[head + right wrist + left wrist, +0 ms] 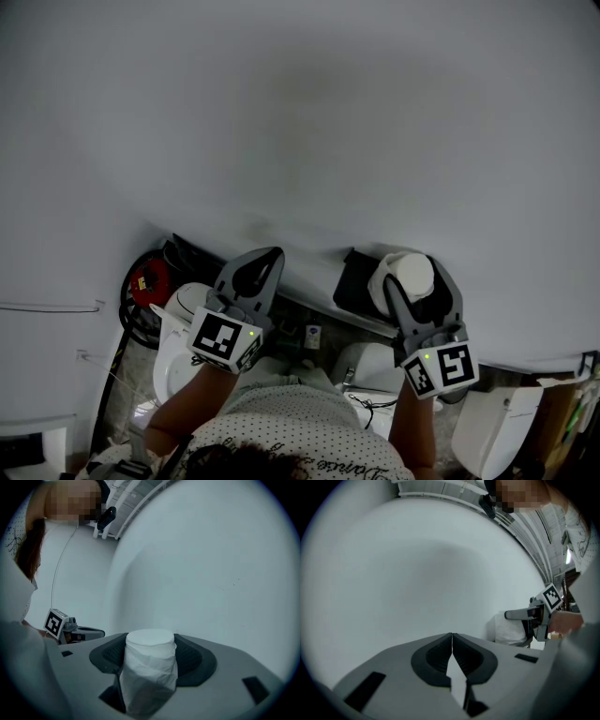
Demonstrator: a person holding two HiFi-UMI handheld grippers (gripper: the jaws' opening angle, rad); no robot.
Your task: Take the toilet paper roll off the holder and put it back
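Observation:
A white toilet paper roll (pixel 411 273) stands on end between the jaws of my right gripper (pixel 418 281), which is shut on it and holds it close to the white wall. In the right gripper view the roll (pixel 150 667) fills the gap, with a dark pad pressed against each side. A black holder (pixel 355 280) sits on the wall just left of the roll, with nothing on it. My left gripper (pixel 265 259) hovers further left, jaws shut together and holding nothing (pixel 452 635). The left gripper view shows the roll (pixel 509 629) in the right gripper (pixel 525 615).
A white toilet (pixel 183 349) stands below the left gripper, with a red object (pixel 149 279) and black cables beside it. A second white fixture (pixel 370 367) and a white bin (pixel 495 427) lie lower right. The plain white wall (pixel 300 112) fills the upper view.

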